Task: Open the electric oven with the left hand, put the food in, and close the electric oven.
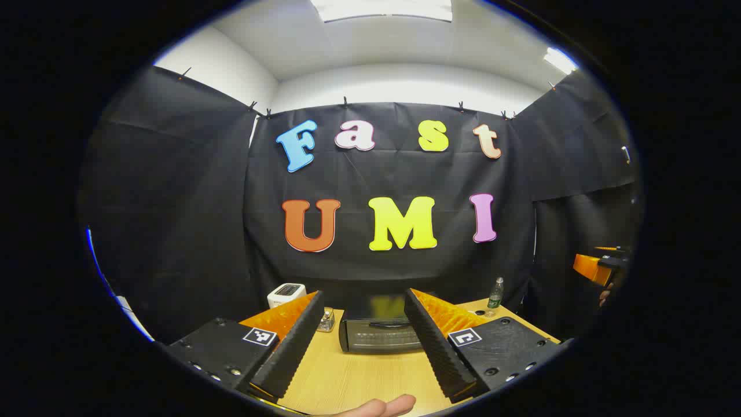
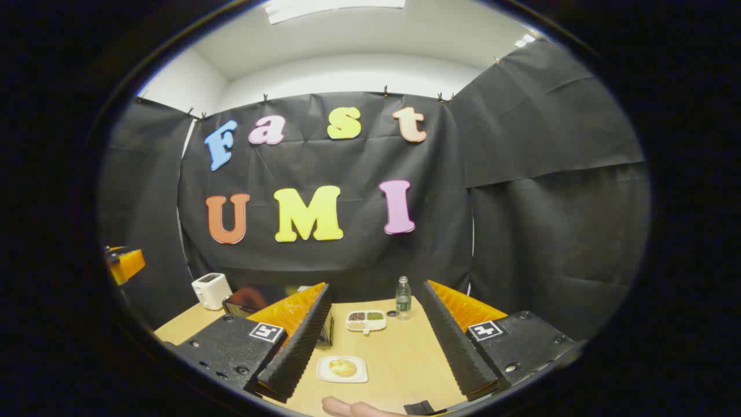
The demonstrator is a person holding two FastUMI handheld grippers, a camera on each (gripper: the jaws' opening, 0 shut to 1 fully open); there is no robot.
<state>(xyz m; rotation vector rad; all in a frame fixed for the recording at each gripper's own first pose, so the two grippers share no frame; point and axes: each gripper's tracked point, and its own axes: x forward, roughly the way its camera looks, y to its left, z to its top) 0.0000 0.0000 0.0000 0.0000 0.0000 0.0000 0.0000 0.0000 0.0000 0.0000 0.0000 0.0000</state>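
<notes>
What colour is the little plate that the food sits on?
White; the plate shows best in the right gripper view, holding a pale yellow bun.

On the bench (image 2: pixel 405 359), the oven (image 1: pixel 379 336) stands toward the rear wall, with the toaster (image 2: pixel 211 291) behind it to its left. The bottle (image 2: pixel 403 298) stands at the rear, the compartment tray (image 2: pixel 366 321) just beside it. The plate (image 2: pixel 342 369) carrying the food (image 2: pixel 342 367) lies nearer, before the tray.

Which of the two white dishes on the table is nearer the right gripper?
The square plate holding the bun; the divided dish sits farther back, beside the bottle.
</notes>
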